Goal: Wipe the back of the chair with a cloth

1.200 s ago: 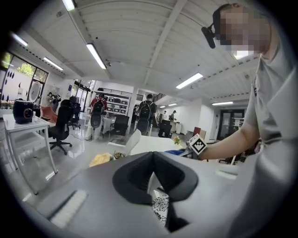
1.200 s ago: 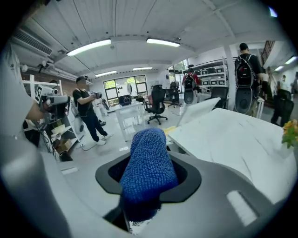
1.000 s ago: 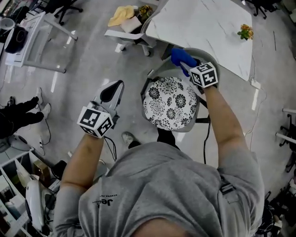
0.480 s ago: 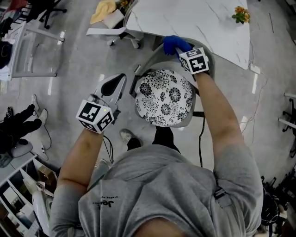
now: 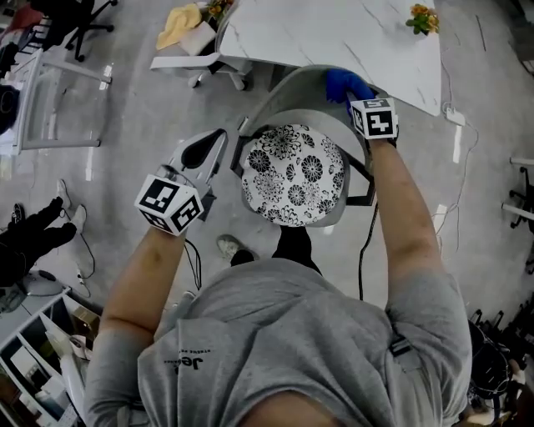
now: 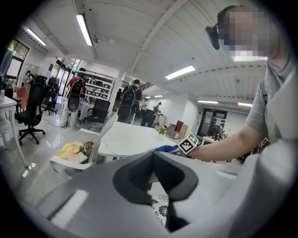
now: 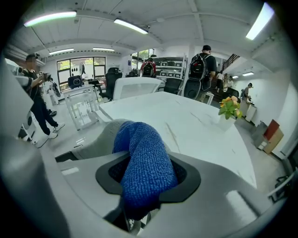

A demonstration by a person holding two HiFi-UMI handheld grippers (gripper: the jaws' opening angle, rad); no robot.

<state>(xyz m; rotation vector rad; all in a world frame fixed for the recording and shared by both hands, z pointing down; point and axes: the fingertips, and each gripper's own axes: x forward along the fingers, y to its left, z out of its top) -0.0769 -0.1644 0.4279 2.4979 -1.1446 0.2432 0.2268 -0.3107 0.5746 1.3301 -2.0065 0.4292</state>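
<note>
Right gripper (image 7: 139,197) pinches a blue microfibre cloth (image 7: 143,158), which lies on the right end of the grey curved chair back (image 5: 288,87). Left gripper (image 5: 203,158) is pressed together, empty, beside the chair's left.

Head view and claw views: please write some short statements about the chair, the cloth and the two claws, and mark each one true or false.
1. The right claw is shut on a blue cloth. True.
2. The left claw grips the chair's seat. False: it is shut on nothing and is held beside the chair, apart from it.
3. The cloth lies against the curved grey chair back. True.
4. The seat cushion is plain red. False: it is white with a black flower pattern.
5. The white table behind the chair is bare. False: a small plant stands on it.
</note>
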